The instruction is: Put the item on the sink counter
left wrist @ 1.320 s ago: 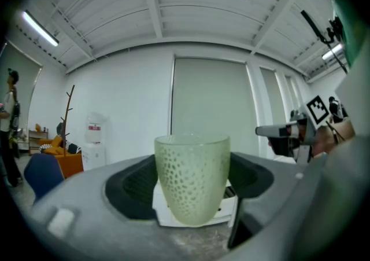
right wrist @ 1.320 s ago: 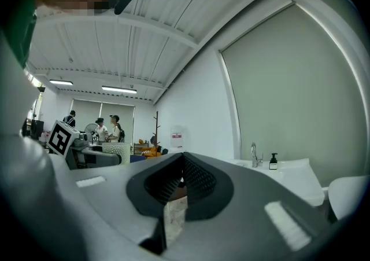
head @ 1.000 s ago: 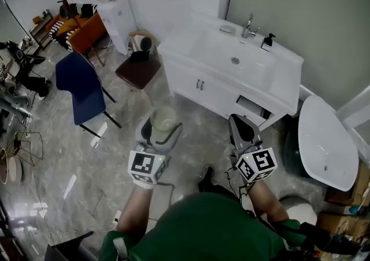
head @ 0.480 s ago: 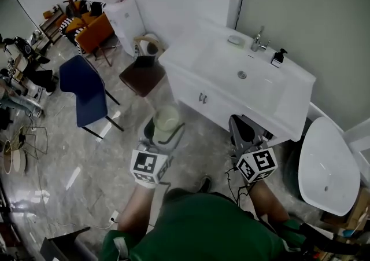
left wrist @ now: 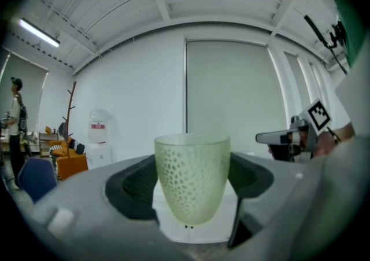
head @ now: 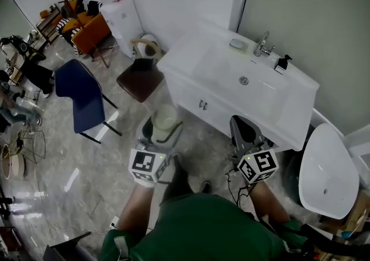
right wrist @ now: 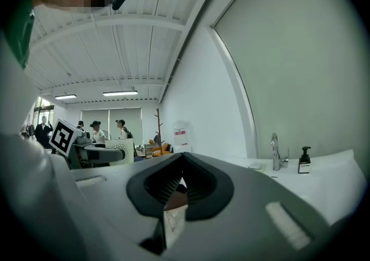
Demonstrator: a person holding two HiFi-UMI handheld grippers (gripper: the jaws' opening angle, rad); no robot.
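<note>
A pale green dimpled cup (head: pixel 163 119) (left wrist: pixel 191 177) stands upright between the jaws of my left gripper (head: pixel 160 127) (left wrist: pixel 191 182), which is shut on it. My right gripper (head: pixel 243 129) (right wrist: pixel 180 180) is shut with nothing in it, held level with the left one. Both hover above the floor just short of the white sink counter (head: pixel 289 100) (right wrist: pixel 324 167), which has a basin, a tap (head: pixel 263 43) (right wrist: pixel 276 151), a soap dish (head: pixel 237 43) and a dark pump bottle (head: pixel 282 63) (right wrist: pixel 304 160).
A brown stool (head: pixel 139 79) and a blue chair (head: pixel 78 93) stand left of the counter. A water dispenser (head: pixel 118 14) stands against the wall. A white oval tub (head: pixel 323 170) lies at the right. A drawer under the counter stands ajar. People stand far off at the left.
The view has crept toward the sink counter, which now lies closer ahead. Both grippers keep their pose, the left one still holding the cup.
</note>
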